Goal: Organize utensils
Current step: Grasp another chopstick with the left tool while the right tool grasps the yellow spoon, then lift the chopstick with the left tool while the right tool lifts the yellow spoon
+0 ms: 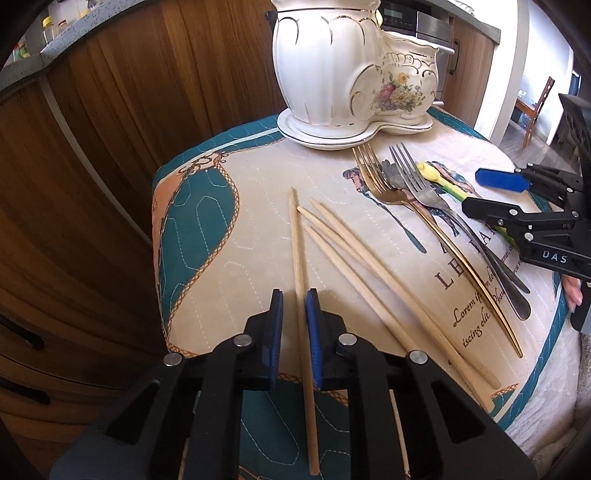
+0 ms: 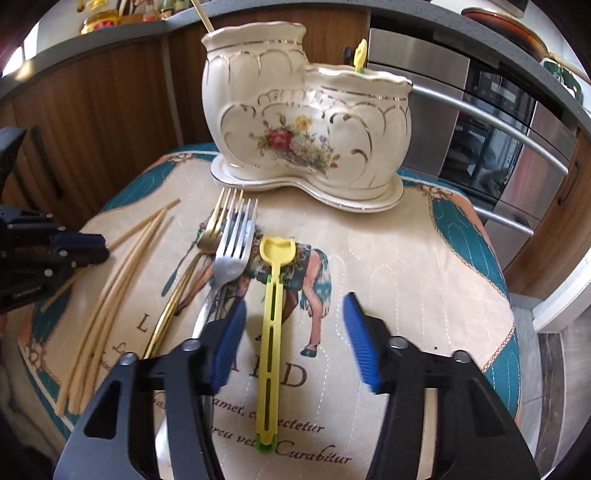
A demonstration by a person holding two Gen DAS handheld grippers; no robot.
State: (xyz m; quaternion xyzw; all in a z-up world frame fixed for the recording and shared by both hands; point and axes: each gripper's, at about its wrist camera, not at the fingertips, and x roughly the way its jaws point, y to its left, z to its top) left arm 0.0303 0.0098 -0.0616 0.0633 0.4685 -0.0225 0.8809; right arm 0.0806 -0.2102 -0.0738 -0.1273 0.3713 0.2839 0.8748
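Observation:
My left gripper point(image 1: 294, 299) straddles a wooden chopstick point(image 1: 300, 258) that lies on the printed cloth point(image 1: 258, 184); its jaws stand narrowly apart and whether the pads touch the stick is unclear. Three more chopsticks point(image 1: 369, 273) lie to its right, then a gold fork point(image 1: 391, 195) and silver forks point(image 1: 417, 184). My right gripper point(image 2: 295, 332) is open above a yellow plastic spoon point(image 2: 272, 325), which lies between its fingers. The white floral ceramic holder point(image 2: 306, 122) stands at the back with a chopstick point(image 2: 201, 14) and a yellow utensil point(image 2: 360, 55) in it.
The cloth covers a small raised surface with edges close on all sides. Wooden cabinets point(image 1: 110, 129) stand behind and left. A steel oven point(image 2: 498, 122) is at the back right. The right gripper shows in the left wrist view point(image 1: 517, 206).

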